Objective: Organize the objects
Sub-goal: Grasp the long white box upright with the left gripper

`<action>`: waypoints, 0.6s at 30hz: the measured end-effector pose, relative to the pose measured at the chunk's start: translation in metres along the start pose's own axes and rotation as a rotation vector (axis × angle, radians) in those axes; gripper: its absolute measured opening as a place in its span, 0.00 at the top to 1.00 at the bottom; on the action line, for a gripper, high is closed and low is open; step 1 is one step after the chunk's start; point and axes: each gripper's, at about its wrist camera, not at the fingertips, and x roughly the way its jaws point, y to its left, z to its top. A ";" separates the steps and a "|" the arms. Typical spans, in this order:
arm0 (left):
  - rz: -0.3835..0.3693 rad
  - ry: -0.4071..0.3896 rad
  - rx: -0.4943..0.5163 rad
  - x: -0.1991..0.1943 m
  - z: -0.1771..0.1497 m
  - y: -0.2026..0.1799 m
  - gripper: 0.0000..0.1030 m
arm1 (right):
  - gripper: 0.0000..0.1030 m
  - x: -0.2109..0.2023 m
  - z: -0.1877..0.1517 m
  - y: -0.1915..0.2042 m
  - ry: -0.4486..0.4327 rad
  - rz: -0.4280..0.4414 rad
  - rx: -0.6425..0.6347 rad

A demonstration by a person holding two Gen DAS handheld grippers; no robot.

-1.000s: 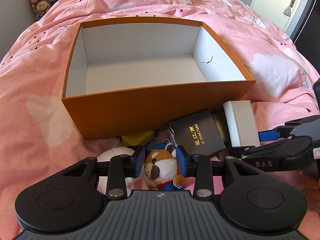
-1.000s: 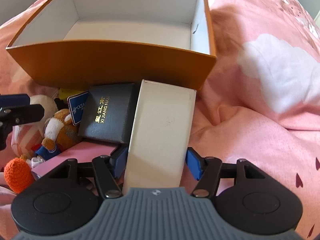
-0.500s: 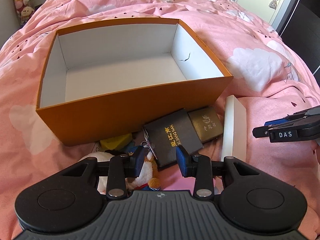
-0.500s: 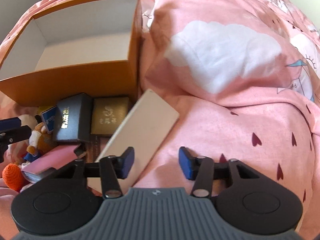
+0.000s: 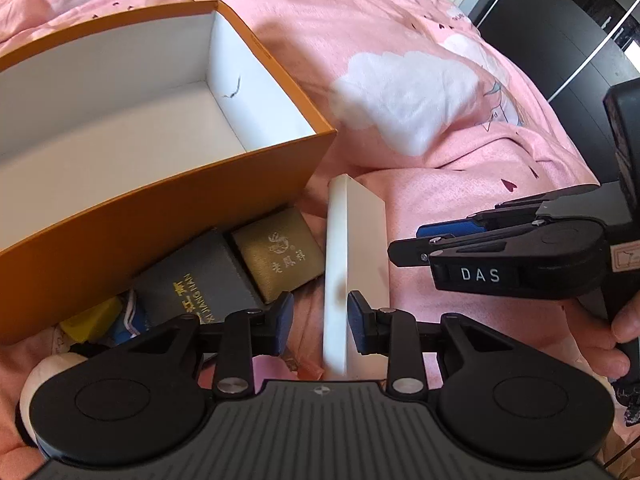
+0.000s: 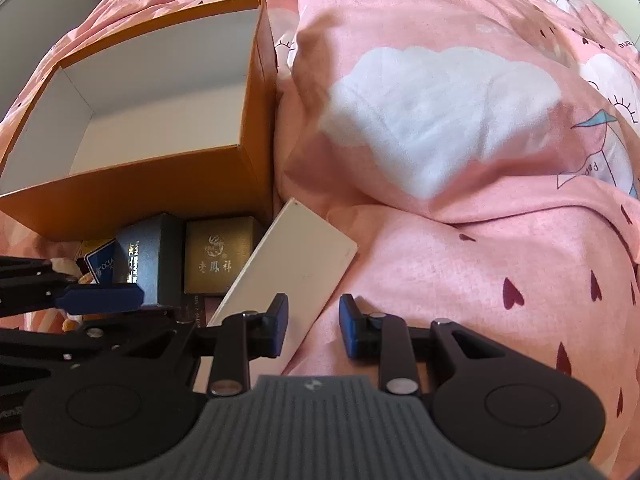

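Several items, listed left to right as the left wrist view shows them, all on the pink bed [image 5: 460,32].

1. Orange box [image 5: 160,208]: open, white inside, nothing in it; no item stowed yet.
2. Yellow object [image 5: 94,320] and a blue-and-white scrap, tucked under the box's near wall; identity unclear.
3. Dark case with gold lettering [image 5: 196,280], lying flat against the box wall.
4. Gold case [image 5: 280,258], just beside the dark one, touching it.
5. White flat box [image 5: 360,248], lying on the bedding right of the gold case. A second ago the right tongs straddled it; they have since let go and drawn aside.
6. Left tongs [image 5: 318,326]: released, grasping nothing, now swung from the plush toy to line up over the white box's near end.
7. Right tongs [image 6: 313,326]: released, empty, beside the white box's edge.

Judgement: the white box is being passed to the left side for the first placement into the orange box.
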 end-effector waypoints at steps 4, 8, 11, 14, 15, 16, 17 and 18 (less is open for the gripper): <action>-0.002 0.069 0.008 0.025 0.009 -0.005 0.65 | 0.80 0.011 0.000 0.003 0.008 0.014 -0.014; -0.030 0.112 -0.012 0.041 0.015 -0.008 0.60 | 0.93 0.021 0.001 -0.008 0.028 0.008 -0.006; -0.053 0.148 -0.033 0.053 0.020 -0.009 0.57 | 1.00 0.027 0.002 -0.016 0.038 0.018 -0.002; -0.058 0.172 -0.041 0.065 0.024 -0.012 0.51 | 1.00 0.032 0.004 -0.021 0.046 0.040 -0.003; -0.060 0.177 -0.047 0.068 0.025 -0.013 0.52 | 1.00 0.034 0.004 -0.022 0.047 0.046 -0.004; -0.066 0.182 -0.053 0.071 0.025 -0.014 0.54 | 1.00 0.035 0.005 -0.023 0.048 0.049 -0.002; -0.061 0.182 -0.055 0.072 0.026 -0.015 0.54 | 1.00 0.036 0.005 -0.025 0.048 0.052 0.002; -0.057 0.178 -0.054 0.071 0.026 -0.016 0.54 | 1.00 0.037 0.006 -0.028 0.050 0.061 0.011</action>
